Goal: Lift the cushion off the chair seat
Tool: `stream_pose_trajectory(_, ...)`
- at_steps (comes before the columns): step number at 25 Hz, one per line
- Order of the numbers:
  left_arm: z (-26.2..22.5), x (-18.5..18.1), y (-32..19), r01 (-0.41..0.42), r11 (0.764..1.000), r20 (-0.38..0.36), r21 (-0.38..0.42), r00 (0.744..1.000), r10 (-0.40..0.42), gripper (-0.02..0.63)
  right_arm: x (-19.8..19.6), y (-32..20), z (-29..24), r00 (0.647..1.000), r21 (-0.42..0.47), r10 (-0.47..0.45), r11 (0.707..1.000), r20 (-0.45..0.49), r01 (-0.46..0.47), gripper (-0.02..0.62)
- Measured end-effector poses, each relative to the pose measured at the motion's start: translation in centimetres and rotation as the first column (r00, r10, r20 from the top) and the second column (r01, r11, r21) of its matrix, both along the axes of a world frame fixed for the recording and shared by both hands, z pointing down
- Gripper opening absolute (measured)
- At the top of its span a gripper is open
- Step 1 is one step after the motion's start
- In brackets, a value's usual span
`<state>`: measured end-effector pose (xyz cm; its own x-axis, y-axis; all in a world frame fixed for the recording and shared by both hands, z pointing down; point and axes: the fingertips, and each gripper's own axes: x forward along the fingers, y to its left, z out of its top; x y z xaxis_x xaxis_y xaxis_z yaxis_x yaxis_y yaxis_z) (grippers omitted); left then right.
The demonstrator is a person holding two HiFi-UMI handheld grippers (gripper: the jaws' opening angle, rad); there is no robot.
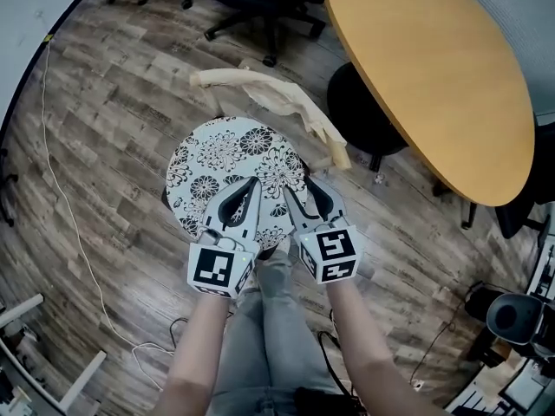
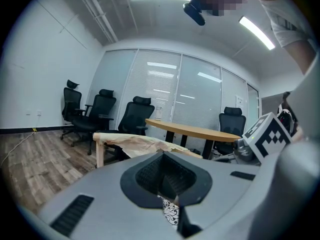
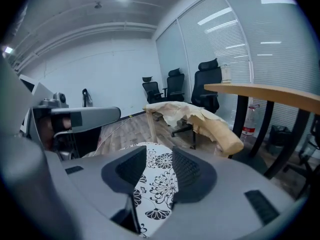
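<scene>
A round white cushion (image 1: pixel 225 159) printed with black flowers lies on the chair seat. Behind it rises the chair's backrest (image 1: pixel 277 102), wrapped in tan paper. My left gripper (image 1: pixel 252 182) rests on the cushion's near part with its jaws together. In the left gripper view a sliver of the cushion (image 2: pixel 170 213) comes out from under the closed pads of the left gripper (image 2: pixel 166 179). Just to its right, my right gripper (image 1: pixel 300 189) stands open over the cushion. The right gripper view shows the cushion (image 3: pixel 160 176) between the spread jaws of the right gripper (image 3: pixel 159 166).
A large oval wooden table (image 1: pixel 434 68) stands to the right, with a dark chair tucked under it. Black office chairs (image 1: pixel 260 7) stand at the back. A white cable (image 1: pixel 69 224) runs across the wood floor at left. The person's legs (image 1: pixel 269 336) are just before the seat.
</scene>
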<state>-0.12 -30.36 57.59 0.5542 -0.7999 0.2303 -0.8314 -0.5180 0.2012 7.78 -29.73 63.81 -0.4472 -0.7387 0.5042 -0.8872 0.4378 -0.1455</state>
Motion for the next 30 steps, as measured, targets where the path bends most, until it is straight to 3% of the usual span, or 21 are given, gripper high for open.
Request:
stream_pose_trajectory(16,7.8,2.0,-1.7,-0.045,0.996,0.04,-0.076,0.998,0.048,0.002,4.2,-0.7,14.7,0.994,-0.182,0.029,0.982,-0.101,-0.047,0.183)
stream_pose_trajectory(21,8.9,2.5,-2.8,-0.035,0.995,0.044,-0.092,0.998,0.039,0.002,4.8,-1.1,18.4,0.995,-0.263,0.027,0.964,-0.099,-0.052,0.183)
stream_pose_trajectory(30,10.1,3.0,-4.1,-0.01,0.996,0.042,-0.091,0.999,0.014,0.002,4.3,-0.2,22.9,0.997,-0.401,-0.052,0.916,-0.06,0.024,0.181)
